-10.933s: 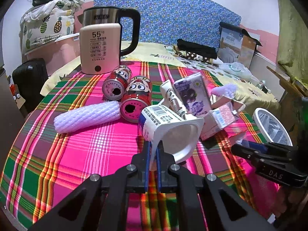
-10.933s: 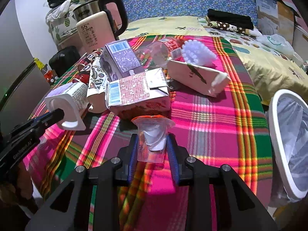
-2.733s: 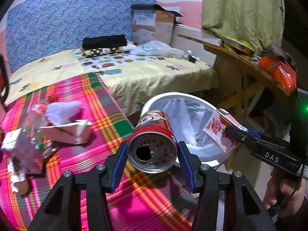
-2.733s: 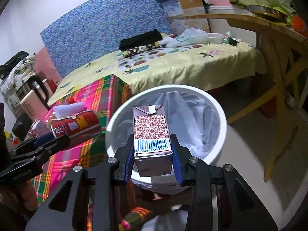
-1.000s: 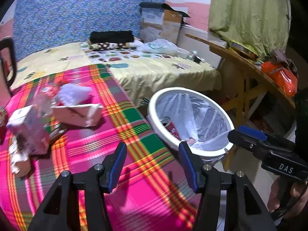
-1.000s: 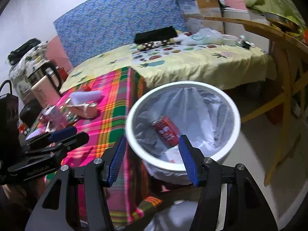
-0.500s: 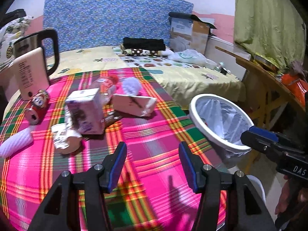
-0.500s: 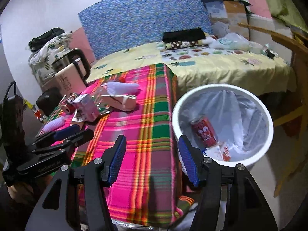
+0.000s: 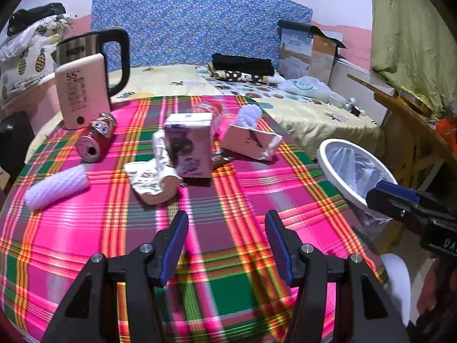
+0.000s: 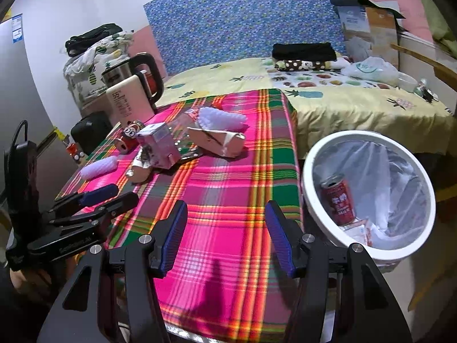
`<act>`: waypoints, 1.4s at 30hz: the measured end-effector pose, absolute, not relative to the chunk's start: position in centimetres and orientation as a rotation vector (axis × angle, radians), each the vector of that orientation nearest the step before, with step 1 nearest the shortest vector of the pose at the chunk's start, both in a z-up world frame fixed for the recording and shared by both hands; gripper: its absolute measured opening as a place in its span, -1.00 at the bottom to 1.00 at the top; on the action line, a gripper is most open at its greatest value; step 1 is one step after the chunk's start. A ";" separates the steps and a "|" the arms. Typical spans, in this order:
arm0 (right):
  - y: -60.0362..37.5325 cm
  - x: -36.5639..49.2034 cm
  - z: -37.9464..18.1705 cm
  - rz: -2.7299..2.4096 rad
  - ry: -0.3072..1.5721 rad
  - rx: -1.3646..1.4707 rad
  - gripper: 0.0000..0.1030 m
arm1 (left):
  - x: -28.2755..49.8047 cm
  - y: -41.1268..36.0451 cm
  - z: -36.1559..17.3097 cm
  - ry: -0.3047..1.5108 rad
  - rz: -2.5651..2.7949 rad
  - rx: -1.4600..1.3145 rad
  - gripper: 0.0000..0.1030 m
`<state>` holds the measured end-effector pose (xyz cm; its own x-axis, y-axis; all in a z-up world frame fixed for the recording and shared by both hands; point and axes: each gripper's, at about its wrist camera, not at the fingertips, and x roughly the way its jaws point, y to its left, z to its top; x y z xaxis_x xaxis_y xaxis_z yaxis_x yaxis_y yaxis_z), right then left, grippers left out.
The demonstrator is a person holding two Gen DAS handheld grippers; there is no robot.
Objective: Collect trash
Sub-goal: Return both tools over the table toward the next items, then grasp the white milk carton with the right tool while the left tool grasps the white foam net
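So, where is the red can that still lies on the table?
In the left wrist view the red can lies on its side at the far left of the plaid tablecloth, just before the kettle and behind the white foam sleeve.

A white wall (image 10: 85,5) stands behind a bed (image 10: 328,97) with a yellow fruit-print sheet and a blue flowered headboard (image 9: 200,23). A green curtain (image 9: 408,37) hangs over a wooden table (image 9: 405,108) on the right. A grey fridge (image 10: 20,85) stands on the left, the floor (image 10: 428,271) is pale
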<state>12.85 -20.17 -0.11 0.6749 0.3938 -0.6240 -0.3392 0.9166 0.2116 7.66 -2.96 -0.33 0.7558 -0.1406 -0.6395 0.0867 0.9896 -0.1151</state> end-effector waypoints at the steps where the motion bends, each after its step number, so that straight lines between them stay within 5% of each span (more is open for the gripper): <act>1: -20.0 12.9 -0.1 0.415 0.719 0.079 0.12 | 7.6 -2.8 -0.2 0.697 -0.112 -0.074 0.08; 16: -17.0 14.1 0.3 0.485 0.727 0.047 0.12 | 8.2 1.6 -0.5 0.713 -0.058 -0.122 0.01; 24: -15.1 15.1 0.8 0.541 0.705 0.044 0.12 | 9.0 4.9 -0.2 0.705 -0.014 -0.160 0.31; 42: -9.3 20.5 0.7 0.672 0.689 -0.105 0.15 | 12.6 12.6 0.2 0.690 0.049 -0.175 0.44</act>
